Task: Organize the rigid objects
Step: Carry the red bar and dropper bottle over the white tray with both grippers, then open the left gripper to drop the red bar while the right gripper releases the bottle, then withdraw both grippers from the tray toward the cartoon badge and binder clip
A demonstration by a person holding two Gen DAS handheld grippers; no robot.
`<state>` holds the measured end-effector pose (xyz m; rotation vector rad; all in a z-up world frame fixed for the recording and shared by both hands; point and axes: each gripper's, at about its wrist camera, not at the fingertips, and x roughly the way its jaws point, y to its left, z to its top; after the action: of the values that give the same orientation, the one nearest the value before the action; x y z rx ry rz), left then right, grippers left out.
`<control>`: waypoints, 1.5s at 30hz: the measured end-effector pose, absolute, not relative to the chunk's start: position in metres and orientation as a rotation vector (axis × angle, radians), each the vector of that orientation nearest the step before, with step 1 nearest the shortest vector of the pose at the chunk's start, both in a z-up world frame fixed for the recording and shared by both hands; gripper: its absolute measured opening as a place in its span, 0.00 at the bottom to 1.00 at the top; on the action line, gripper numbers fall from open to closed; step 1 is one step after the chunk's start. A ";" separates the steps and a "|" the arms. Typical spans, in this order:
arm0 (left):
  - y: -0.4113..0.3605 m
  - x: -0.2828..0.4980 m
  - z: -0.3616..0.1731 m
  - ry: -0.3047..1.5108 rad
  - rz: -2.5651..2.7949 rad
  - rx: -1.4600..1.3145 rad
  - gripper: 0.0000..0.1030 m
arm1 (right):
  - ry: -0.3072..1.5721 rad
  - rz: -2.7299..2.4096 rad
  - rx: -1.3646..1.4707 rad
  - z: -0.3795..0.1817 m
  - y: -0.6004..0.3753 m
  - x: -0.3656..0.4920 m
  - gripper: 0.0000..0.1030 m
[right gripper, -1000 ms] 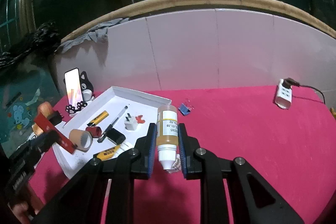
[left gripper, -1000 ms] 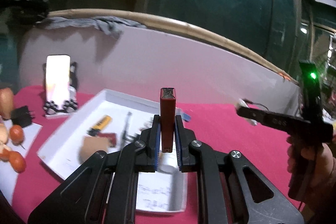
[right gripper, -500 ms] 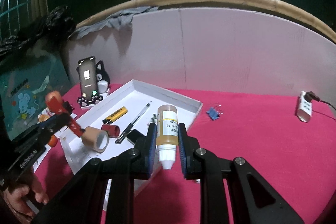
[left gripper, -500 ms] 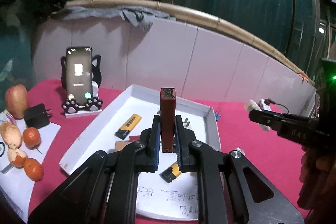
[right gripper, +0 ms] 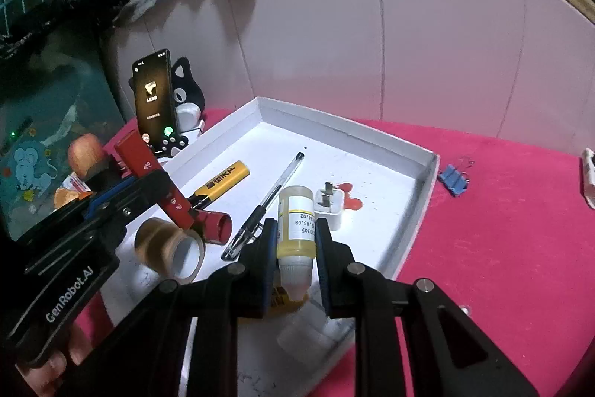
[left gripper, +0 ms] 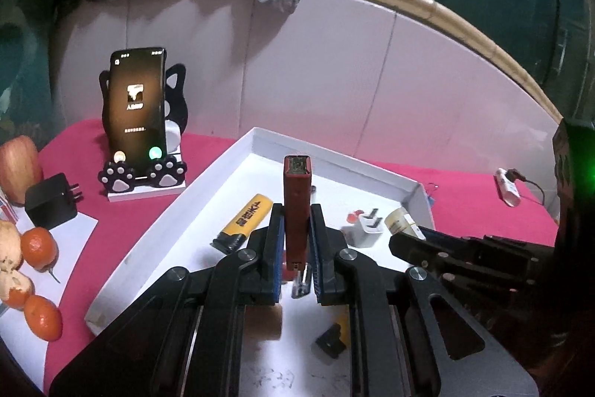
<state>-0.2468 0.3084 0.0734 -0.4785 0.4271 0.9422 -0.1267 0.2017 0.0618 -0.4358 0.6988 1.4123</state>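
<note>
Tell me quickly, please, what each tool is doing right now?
Left tool: closed on the red bar.
Right tool: closed on the dropper bottle.

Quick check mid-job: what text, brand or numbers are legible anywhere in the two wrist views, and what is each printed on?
"GenRobot.AI": side of the left gripper.
"03.08" and "0305", upside down: label of the small bottle; the rest is too blurred.
Yellow lighter: dark characters, unreadable.
Red stick: small white marks, unreadable.
Phone screen: too small.
</note>
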 end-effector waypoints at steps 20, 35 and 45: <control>0.293 -0.251 0.089 0.398 1.109 -0.408 1.00 | 0.531 1.295 -0.372 0.070 0.175 -0.119 1.00; 0.261 -0.227 0.103 0.438 1.105 -0.371 1.00 | 0.631 1.173 -0.207 0.071 0.118 -0.055 1.00; 0.236 -0.199 0.108 0.470 1.051 -0.316 1.00 | 0.657 1.108 -0.122 0.070 0.075 -0.018 1.00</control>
<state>-0.1990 0.2355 0.1084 -0.3163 0.4695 1.0510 -0.0183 0.0748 0.0699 -0.1223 0.6566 1.1083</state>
